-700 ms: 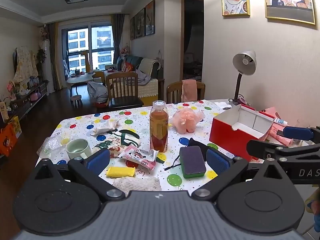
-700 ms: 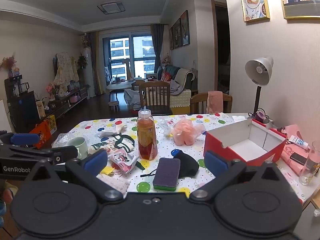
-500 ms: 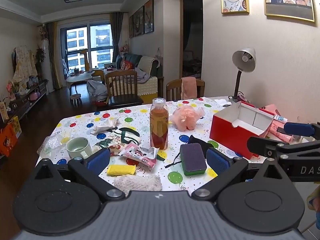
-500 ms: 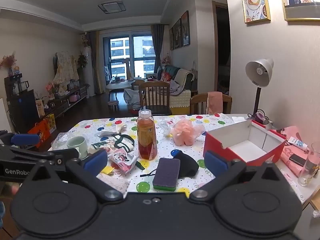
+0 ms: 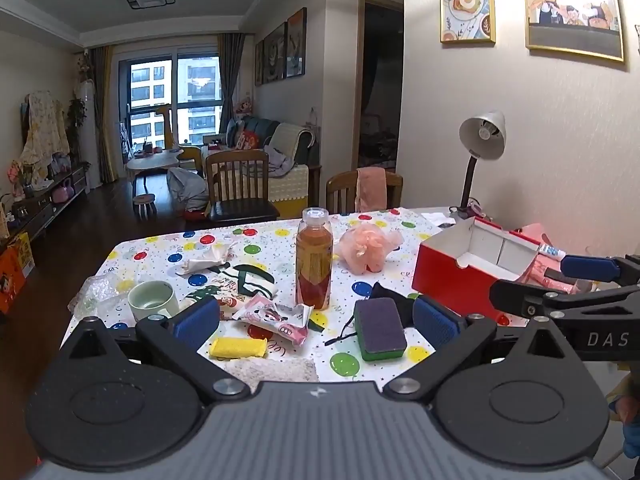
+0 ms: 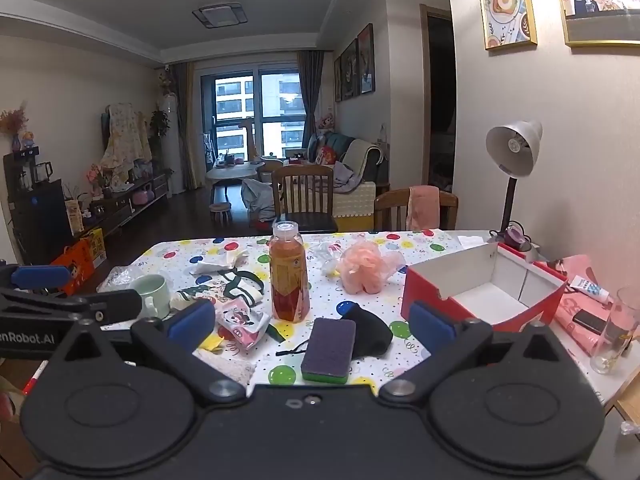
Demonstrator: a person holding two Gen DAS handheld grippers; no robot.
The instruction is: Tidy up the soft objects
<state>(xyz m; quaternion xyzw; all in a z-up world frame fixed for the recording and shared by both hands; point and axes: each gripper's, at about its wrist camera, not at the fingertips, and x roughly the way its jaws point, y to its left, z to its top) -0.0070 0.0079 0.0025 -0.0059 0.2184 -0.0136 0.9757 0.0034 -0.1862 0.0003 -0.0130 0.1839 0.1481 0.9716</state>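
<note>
On the worktop (image 6: 416, 246), nothing is sitting in the red box (image 6: 484, 300) yet: its white interior is showing bare, so I am judging the sorting as not begun. Both grippers are hanging back at the near edge. Left gripper (image 5: 316, 320) is holding its fingers at full spread, gripping nothing; right gripper (image 6: 312, 322) is doing the same, also carrying nothing.

Soft items are all lying loose:
- purple-and-green sponge (image 6: 330, 350) near centre, touching a black cloth mask (image 6: 370, 334) just behind it
- yellow sponge (image 5: 238, 347) near left, with a grey fuzzy cloth (image 5: 272, 368) at the near edge
- pink bath pouf (image 6: 362, 266) farther back, right of the tea bottle (image 6: 289, 272)
- folded green-and-white cloth (image 5: 244, 280) left of the bottle

Hard or non-target items, probably staying put: green mug (image 5: 154, 300), pink snack packet (image 5: 276, 316), drinking glass (image 6: 616, 332) at far right.

Polka-dot oilcloth is covering the worktop, which is crowded. A desk lamp (image 6: 514, 152) is standing at the far right by the wall. Beyond, dining chairs, a sofa and a dark window are showing; the room is dimly lit.
</note>
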